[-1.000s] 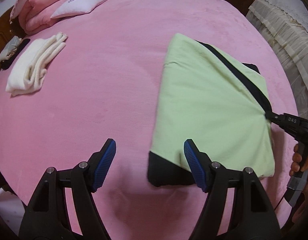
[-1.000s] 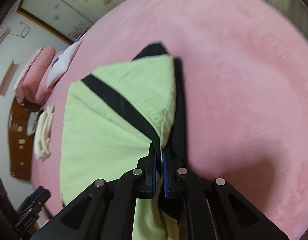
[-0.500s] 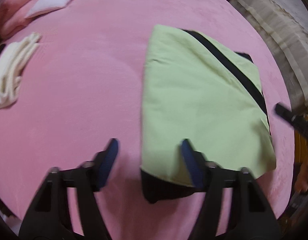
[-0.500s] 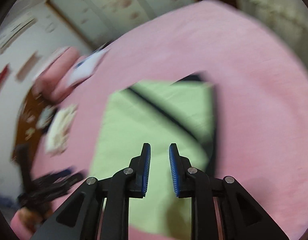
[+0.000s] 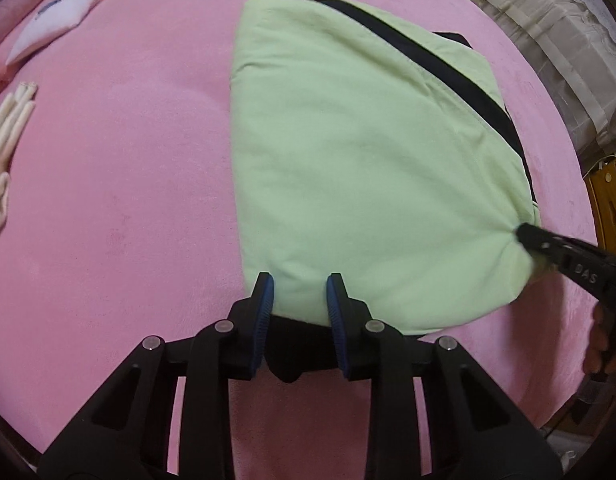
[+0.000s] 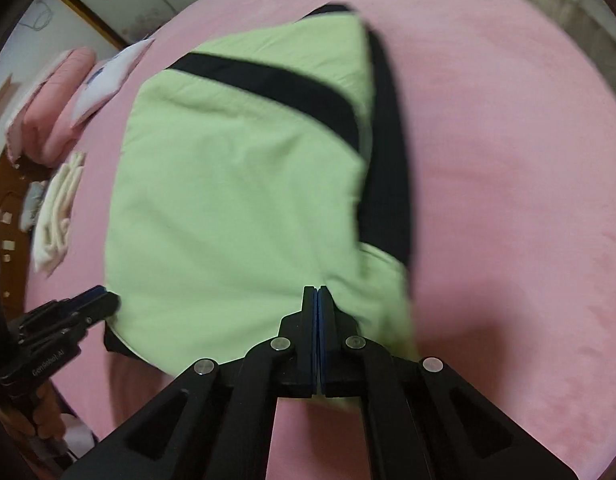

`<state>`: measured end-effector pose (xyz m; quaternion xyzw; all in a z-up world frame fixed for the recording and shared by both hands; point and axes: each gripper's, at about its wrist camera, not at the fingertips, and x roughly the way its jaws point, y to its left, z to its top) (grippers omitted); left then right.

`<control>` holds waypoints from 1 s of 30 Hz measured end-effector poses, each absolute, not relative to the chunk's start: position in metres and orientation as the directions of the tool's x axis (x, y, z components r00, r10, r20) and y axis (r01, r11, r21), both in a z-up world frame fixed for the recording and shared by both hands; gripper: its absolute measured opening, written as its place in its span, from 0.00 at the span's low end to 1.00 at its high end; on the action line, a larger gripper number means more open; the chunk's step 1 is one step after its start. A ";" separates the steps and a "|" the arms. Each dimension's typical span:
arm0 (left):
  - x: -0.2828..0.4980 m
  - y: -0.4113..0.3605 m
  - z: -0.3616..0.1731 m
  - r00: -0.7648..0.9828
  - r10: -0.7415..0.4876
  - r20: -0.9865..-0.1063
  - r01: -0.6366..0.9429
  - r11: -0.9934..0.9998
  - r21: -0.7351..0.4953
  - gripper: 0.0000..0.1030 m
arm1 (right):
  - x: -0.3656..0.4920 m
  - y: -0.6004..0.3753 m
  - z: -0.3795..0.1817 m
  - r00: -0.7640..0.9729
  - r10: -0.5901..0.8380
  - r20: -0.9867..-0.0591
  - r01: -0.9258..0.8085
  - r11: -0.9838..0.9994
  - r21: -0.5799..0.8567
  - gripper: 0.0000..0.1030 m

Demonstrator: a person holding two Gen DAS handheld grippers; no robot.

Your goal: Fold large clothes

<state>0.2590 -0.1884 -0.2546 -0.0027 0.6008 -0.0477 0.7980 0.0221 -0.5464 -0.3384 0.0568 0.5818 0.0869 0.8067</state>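
Left wrist: garment (image 5: 360, 168), pale green w/ black band, already folded to a compact wedge on the pink bed (image 5: 119, 200); left gripper (image 5: 299, 300) has just been closing, near edge between its jaws, pads not clearly pressing yet. Right wrist: right gripper (image 6: 318, 300) pressed together, pinching the garment's near right corner, so probably one more fold left.
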 end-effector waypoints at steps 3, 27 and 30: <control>0.264 -0.184 -0.246 0.317 -0.096 -0.944 0.033 0.995 -0.090 0.23 | 0.013 -0.535 -0.316 0.383 0.090 -0.919 -0.102 0.993 0.055 0.00; 0.441 -0.190 -0.277 0.436 -0.099 -0.894 -0.013 0.993 -0.116 0.23 | 0.168 -0.511 -0.349 0.521 0.372 -0.768 -0.106 0.921 0.374 0.00; 0.450 -0.197 -0.276 0.449 -0.035 -0.893 0.025 0.999 -0.027 0.23 | 0.160 -0.514 -0.347 0.541 0.327 -0.775 -0.125 0.942 0.310 0.00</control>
